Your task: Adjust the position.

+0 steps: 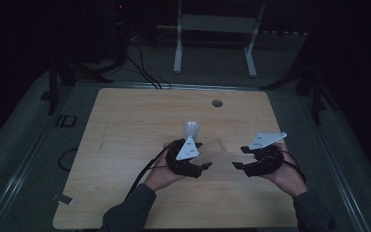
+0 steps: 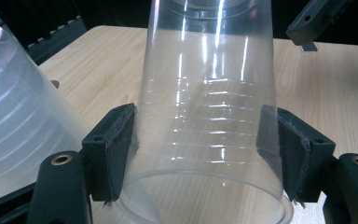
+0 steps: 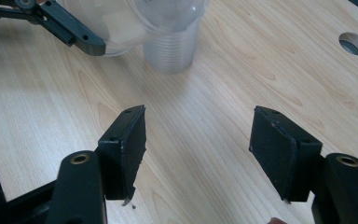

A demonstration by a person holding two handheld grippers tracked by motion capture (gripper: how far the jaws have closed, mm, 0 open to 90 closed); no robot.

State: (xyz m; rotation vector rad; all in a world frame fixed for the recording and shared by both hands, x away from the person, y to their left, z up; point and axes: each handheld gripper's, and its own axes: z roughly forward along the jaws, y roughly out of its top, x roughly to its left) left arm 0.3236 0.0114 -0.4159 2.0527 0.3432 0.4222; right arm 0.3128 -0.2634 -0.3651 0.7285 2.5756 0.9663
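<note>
My left gripper [image 2: 200, 135] is shut on a clear ribbed plastic cup [image 2: 205, 93], with both pads pressed on its sides near the rim. In the high view this cup [image 1: 216, 146] lies level in the left gripper [image 1: 203, 157], its base pointing right. A second, cloudier plastic cup [image 1: 192, 129] stands on the wooden table [image 1: 125, 145] just behind the left hand; it rises at the left of the left gripper view [image 2: 9, 116]. My right gripper [image 1: 239, 157] hovers to the right of the held cup, open, with bare tabletop between its jaws [image 3: 198, 135].
A round hole [image 1: 217, 103] pierces the table near its far edge, seen too from the right gripper [image 3: 353, 44]. A white frame [image 1: 212, 29] and dark stands with cables sit on the floor beyond the table. Cables trail from both grippers.
</note>
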